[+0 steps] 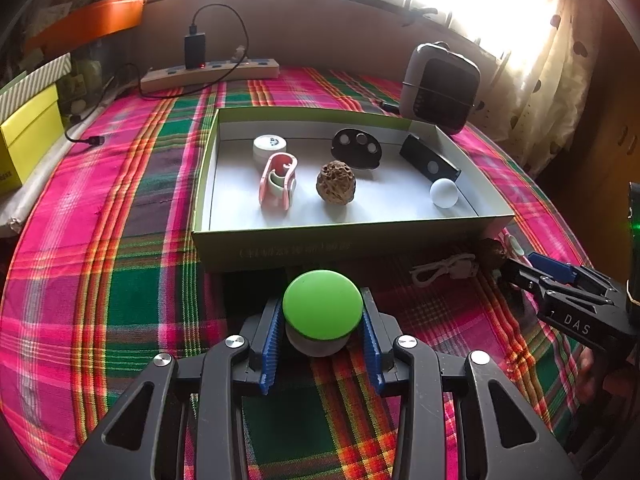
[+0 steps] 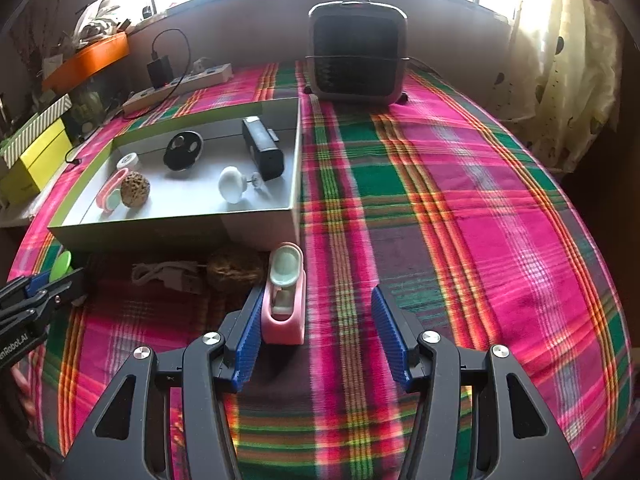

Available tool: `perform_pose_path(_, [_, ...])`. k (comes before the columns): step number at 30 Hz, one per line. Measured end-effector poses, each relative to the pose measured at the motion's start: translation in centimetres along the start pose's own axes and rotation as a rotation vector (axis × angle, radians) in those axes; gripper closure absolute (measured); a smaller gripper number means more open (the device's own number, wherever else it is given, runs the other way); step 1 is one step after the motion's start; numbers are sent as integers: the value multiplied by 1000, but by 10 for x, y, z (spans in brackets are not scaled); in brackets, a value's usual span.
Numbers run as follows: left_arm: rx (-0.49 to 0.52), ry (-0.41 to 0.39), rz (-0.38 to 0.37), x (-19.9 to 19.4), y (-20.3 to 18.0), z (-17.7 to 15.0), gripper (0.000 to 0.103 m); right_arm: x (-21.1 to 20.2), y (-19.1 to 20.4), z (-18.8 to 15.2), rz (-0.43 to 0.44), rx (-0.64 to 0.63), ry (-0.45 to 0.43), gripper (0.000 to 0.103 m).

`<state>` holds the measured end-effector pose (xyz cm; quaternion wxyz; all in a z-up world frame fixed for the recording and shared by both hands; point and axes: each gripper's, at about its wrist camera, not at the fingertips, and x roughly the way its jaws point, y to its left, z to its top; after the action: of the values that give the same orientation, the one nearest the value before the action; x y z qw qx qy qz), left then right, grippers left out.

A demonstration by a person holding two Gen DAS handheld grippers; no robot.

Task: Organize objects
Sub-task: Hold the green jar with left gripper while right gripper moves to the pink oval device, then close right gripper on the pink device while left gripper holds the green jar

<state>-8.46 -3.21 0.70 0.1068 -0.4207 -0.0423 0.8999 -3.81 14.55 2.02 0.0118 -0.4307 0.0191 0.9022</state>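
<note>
The left gripper (image 1: 323,334) clasps a green-topped knob (image 1: 322,306) just short of the box (image 1: 352,240), apparently for dropping in, while the right gripper (image 2: 316,334) gapes wide around a pink dispenser (image 2: 285,304) touching its left pad, ungripped.

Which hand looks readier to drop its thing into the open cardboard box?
Probably the left. The left gripper has the green-topped round jar between both pads, just before the open cardboard box. The right gripper stands wide, its pink tape dispenser touching only one pad.
</note>
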Motion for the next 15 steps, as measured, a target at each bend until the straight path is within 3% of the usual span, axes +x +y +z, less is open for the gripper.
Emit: perform_pose_path(15, [11,1,17,1,-1,0,70,0,2,2,1,-17,1,52])
